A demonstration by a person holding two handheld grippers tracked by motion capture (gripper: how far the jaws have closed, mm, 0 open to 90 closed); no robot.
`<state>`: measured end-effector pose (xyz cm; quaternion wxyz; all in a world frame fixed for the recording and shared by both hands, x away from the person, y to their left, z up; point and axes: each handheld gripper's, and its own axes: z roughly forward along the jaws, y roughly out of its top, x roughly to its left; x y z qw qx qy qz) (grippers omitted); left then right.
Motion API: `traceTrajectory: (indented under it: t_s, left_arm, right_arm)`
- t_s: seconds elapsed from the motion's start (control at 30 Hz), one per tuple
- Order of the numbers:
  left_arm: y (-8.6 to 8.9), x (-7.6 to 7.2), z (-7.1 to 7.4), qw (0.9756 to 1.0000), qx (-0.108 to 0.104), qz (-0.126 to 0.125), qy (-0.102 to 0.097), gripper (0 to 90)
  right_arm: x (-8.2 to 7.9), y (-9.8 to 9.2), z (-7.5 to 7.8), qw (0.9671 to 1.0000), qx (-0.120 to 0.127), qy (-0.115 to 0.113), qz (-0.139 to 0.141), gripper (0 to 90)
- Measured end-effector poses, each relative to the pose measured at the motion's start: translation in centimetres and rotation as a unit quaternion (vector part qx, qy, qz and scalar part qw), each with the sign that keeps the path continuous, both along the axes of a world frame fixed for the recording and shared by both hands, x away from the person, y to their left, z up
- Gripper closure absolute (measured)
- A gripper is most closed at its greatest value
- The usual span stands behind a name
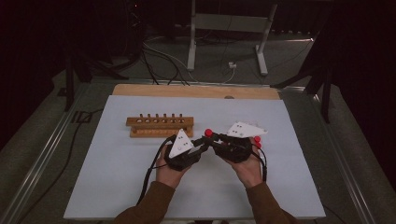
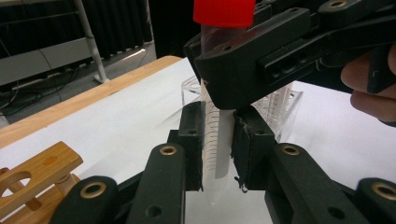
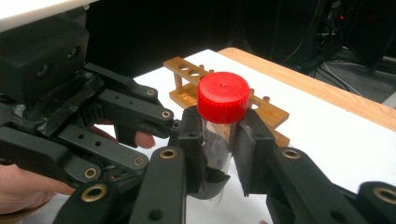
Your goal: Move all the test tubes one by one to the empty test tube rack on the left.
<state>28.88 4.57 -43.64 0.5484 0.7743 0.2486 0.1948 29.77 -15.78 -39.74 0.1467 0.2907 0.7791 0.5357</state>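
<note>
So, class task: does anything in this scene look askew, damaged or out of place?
Little stands out. The pad on the left tool looks frayed at its lower edge. Both tools grip one red-capped tube, the right tool just under the cap. The wooden rack stands empty and square on the table.

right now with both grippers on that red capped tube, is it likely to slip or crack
The test tube looks like clear, smooth, rigid plastic, so it could slide in the fingers under a pull. It seems empty, so probably light. Its round body would likely roll if laid on the table rather than in the wooden rack.
</note>
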Motion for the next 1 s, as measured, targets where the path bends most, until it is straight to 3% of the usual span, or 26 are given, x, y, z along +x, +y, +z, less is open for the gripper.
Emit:
traceTrajectory:
  t_s: [0.13,0.33,0.5,0.6,1.0]
  left_arm:
    - [0.1,0.2,-0.1,1.0,0.005,0.007,-0.001,76.1]
    - [1.2,0.8,0.0,0.9996,-0.001,0.029,-0.002,76.1]
    - [2.1,1.0,0.3,0.999,-0.01,0.042,-0.006,76.1]
    - [2.4,1.2,0.4,0.9987,-0.013,0.049,-0.007,76.1]
    - [4.1,2.2,0.8,0.9965,-0.021,0.079,-0.014,76.0]
  right_arm:
    - [0.0,-0.2,0.0,1.0,0.008,0.004,0.0,67.0]
    - [-0.2,-1.7,0.3,0.9996,0.021,-0.002,-0.018,40.6]
    - [-0.4,-3.1,0.1,0.9985,0.018,-0.009,-0.051,23.1]
    - [-0.5,-4.0,-0.2,0.9976,0.015,-0.01,-0.067,16.4]
    - [-0.9,-7.6,-0.5,0.9947,0.013,-0.018,-0.101,3.4]
